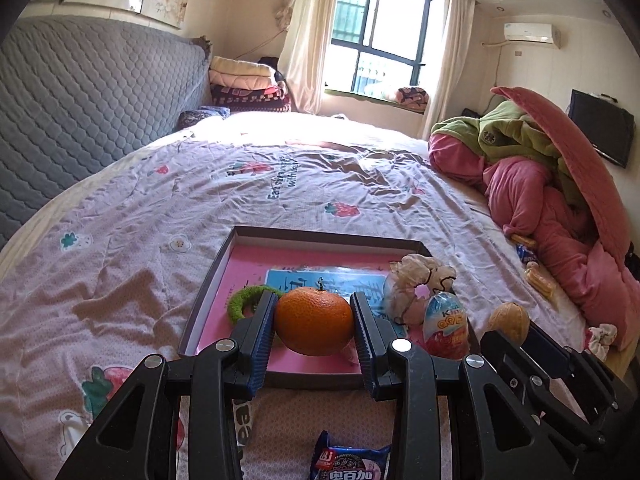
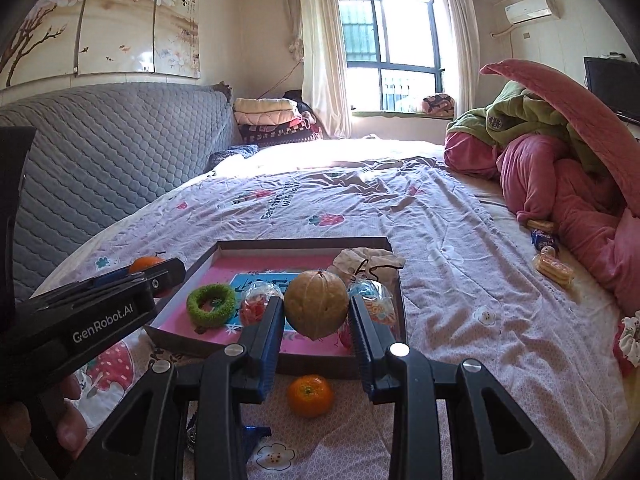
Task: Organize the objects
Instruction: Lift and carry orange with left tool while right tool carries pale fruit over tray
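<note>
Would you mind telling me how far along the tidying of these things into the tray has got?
Partly done. The tray already holds a green ring, a scrunchie and wrapped sweets. In hand: the left hand-held gripper grips an orange, the right hand-held gripper a walnut. Left on the bed: another orange, a cookie packet and snacks by the pink quilt.

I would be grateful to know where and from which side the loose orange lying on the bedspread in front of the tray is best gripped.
Grip the loose orange across its widest middle, coming from above. It sits stalk end up on soft bedding, clear of the tray wall behind it. A round fruit offers no better hold, so level pads on opposite sides should probably keep it from rolling.
</note>
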{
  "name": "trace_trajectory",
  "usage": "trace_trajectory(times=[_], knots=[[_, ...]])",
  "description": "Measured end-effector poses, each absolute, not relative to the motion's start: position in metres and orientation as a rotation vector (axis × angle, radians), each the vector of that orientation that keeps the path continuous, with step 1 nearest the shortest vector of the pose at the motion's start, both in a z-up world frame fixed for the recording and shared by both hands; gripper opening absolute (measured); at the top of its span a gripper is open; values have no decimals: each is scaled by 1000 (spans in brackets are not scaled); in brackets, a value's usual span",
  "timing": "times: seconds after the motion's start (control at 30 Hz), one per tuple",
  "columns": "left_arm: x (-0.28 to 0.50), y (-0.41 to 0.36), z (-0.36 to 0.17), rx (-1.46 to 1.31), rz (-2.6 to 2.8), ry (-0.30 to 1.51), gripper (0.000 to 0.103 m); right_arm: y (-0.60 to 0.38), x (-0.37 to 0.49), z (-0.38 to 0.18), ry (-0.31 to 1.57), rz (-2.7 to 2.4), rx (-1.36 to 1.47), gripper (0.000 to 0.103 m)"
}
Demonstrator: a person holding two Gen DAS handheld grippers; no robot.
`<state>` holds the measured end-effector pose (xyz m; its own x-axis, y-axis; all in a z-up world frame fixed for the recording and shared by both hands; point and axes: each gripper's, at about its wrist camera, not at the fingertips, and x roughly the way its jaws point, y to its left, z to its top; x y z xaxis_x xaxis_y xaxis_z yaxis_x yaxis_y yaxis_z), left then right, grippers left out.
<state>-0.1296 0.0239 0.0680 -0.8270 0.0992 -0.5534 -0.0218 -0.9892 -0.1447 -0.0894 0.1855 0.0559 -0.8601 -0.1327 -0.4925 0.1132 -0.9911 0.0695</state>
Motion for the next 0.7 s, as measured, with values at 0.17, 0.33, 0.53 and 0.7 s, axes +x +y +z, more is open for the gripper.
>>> trace_trajectory(times=[0.17,0.33,0.53,0.7], knots=[[-138,14,73,-890,2953,-233,38,179,-95,60,-24,-2912,760,33],[-145,6,76,-888,2952,-255,38,172,-102,63,-1,-2910,755,33],[-155,-2,79,-884,2957,-252,38,164,-112,65,28,-2908,752,33],[-165,-8,81,-887,2963,-255,38,160,-124,67,41,-2906,752,34]])
